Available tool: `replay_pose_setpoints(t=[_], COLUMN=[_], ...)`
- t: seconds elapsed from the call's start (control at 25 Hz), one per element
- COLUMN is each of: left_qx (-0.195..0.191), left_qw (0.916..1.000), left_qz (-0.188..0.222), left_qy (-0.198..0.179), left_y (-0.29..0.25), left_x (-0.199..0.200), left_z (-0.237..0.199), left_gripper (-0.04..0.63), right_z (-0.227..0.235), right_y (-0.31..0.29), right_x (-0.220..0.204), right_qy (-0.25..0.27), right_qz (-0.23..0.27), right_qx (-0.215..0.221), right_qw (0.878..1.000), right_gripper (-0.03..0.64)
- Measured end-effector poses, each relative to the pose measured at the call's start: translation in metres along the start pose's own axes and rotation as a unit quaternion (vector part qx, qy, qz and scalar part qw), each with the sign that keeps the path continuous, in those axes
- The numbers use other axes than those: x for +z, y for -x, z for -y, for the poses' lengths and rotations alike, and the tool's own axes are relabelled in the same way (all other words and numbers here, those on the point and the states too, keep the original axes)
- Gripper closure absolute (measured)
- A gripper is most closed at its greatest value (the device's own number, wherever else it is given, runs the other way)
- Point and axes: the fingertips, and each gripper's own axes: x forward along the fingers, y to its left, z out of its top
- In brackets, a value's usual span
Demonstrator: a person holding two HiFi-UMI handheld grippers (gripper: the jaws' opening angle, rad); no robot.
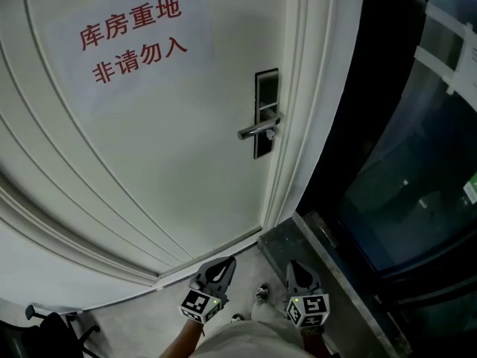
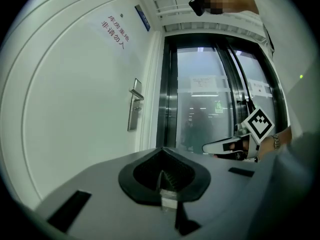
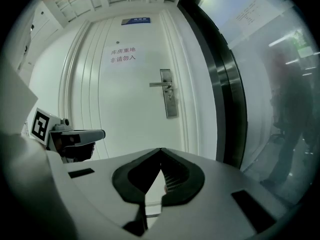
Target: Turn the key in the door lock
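- The door [image 1: 149, 162] is white, panelled and closed, and carries a sign [image 1: 130, 39] in red characters.
- The lock plate [image 1: 266, 114] is a narrow dark-and-metal strip near the door's right edge, beside the frame. Its long axis runs up and down the door.
- The lever handle [image 1: 257, 130] crosses the plate about halfway down. It lies roughly level, and its free end points left, away from the door's edge.
- A small pale bit [image 1: 271, 134] sits just under the lever on the plate (too small to tell whether it is the key, or which way it points).
- The left gripper [image 1: 226, 262] is low in the head view and well apart from the lock. Its own view shows the jaws closed tip to tip with nothing between them.
- The right gripper [image 1: 296, 267] is just beside it, aimed towards the door. Its jaws are also together and empty.
- A dark frame and glass wall [image 1: 417, 162] stand to the right of the door.
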Motion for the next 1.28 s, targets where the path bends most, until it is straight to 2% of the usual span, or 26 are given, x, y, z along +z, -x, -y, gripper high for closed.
replay_pose_setpoints(t=[0.16, 0.32, 0.48, 0.64, 0.76, 0.88, 0.96, 1.04, 1.2, 1.28], left_qx=[0.022, 0.061, 0.102, 0.132, 0.14, 0.145, 0.139, 0.132, 0.131, 0.134], left_qw=[0.9996, 0.9977, 0.9931, 0.9887, 0.9876, 0.9865, 0.9866, 0.9869, 0.9839, 0.983], left_qz=[0.005, 0.007, 0.019, 0.037, 0.036, 0.041, 0.044, 0.05, 0.075, 0.087], left_qy=[-0.016, -0.03, -0.055, -0.061, -0.061, -0.066, -0.072, -0.079, -0.097, -0.091], left_y=[-0.024, -0.055, -0.081, -0.101, -0.116, -0.129, -0.138, -0.147, -0.158, -0.16], left_x=[0.019, 0.03, 0.054, 0.07, 0.072, 0.081, 0.088, 0.095, 0.111, 0.116], left_z=[-0.024, -0.056, -0.082, -0.096, -0.098, -0.104, -0.108, -0.11, -0.119, -0.124], left_gripper=[0.591, 0.592, 0.592, 0.592, 0.592, 0.592, 0.591, 0.592, 0.592, 0.592], right_z=[0.018, 0.029, 0.044, 0.063, 0.066, 0.061, 0.06, 0.061, 0.056, 0.048], right_y=[-0.049, -0.09, -0.122, -0.149, -0.164, -0.177, -0.188, -0.199, -0.223, -0.234], right_x=[0.028, 0.04, 0.049, 0.072, 0.085, 0.102, 0.118, 0.134, 0.168, 0.184], right_qy=[0.004, 0.022, 0.031, 0.043, 0.083, 0.161, 0.231, 0.312, 0.46, 0.52], right_qz=[0.009, 0.008, 0.005, 0.023, 0.025, 0.03, 0.043, 0.059, 0.078, 0.09], right_qx=[0.02, 0.052, 0.08, 0.097, 0.115, 0.126, 0.12, 0.106, 0.074, 0.06], right_qw=[1.0, 0.998, 0.996, 0.994, 0.99, 0.978, 0.965, 0.942, 0.882, 0.847], right_gripper=[0.615, 0.615, 0.615, 0.615, 0.615, 0.615, 0.615, 0.615, 0.615, 0.615])
